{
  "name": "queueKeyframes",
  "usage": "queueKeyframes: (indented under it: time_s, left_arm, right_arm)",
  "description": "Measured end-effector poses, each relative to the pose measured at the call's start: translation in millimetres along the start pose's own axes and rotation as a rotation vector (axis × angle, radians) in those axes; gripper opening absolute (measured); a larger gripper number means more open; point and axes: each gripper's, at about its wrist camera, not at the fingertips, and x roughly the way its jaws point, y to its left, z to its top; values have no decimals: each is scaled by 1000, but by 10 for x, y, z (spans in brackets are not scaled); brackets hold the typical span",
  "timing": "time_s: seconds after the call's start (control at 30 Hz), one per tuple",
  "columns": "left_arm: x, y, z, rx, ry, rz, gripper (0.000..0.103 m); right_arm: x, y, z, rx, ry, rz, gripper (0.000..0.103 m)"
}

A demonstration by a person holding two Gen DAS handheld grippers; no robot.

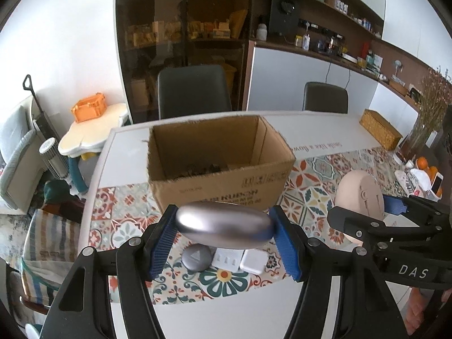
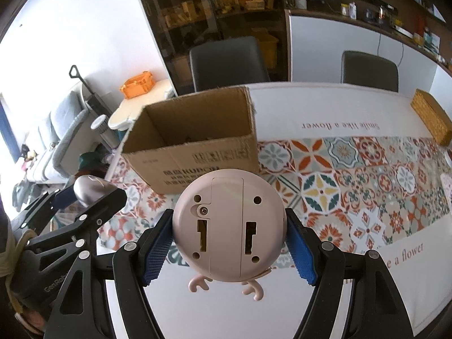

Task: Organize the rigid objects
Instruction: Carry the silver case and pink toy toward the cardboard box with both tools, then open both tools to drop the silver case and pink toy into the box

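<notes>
Left gripper (image 1: 224, 227) clamped silver oval case (image 1: 224, 227), long axis crosswise; right gripper (image 2: 229, 233) clamped pink round clock (image 2: 228, 226). Both hung short of cardboard box (image 1: 220, 180), left nearer.

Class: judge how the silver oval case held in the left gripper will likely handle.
The silver oval case looks smooth and glossy, so probably slippery. Gripped only at its rounded ends, it may pivot. It keeps its shape between the pads, so likely rigid.

Both wrist views angled down over the table, close, sharing the cardboard box (image 1: 220, 163) (image 2: 195, 147)
</notes>
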Motion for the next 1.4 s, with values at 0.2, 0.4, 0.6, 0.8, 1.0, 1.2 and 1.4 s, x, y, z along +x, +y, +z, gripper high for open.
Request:
queueKeyframes:
  time_s: [0.2, 0.4, 0.6, 0.8, 1.0, 1.2, 1.4]
  left_arm:
    - [-80, 89, 144, 4, -38, 13, 65]
    - [-88, 170, 324, -4, -69, 21, 65]
    - [-39, 249, 511, -14, -87, 29, 65]
    - [92, 319, 690, -22, -88, 42, 65]
    - [269, 379, 807, -26, -66, 55, 65]
    - [478, 488, 929, -44, -35, 57, 65]
    - [693, 542, 994, -39, 7, 68, 65]
  right_arm:
    - [-84, 115, 149, -21, -44, 9, 74]
    - [-124, 196, 327, -38, -78, 14, 74]
    - [-85, 234, 538, -53, -101, 14, 74]
    - [55, 255, 780, -63, -98, 14, 74]
    - [266, 281, 1008, -79, -73, 9, 74]
    - [472, 300, 1160, -91, -45, 1, 74]
    - [711, 296, 1310, -92, -1, 2, 74]
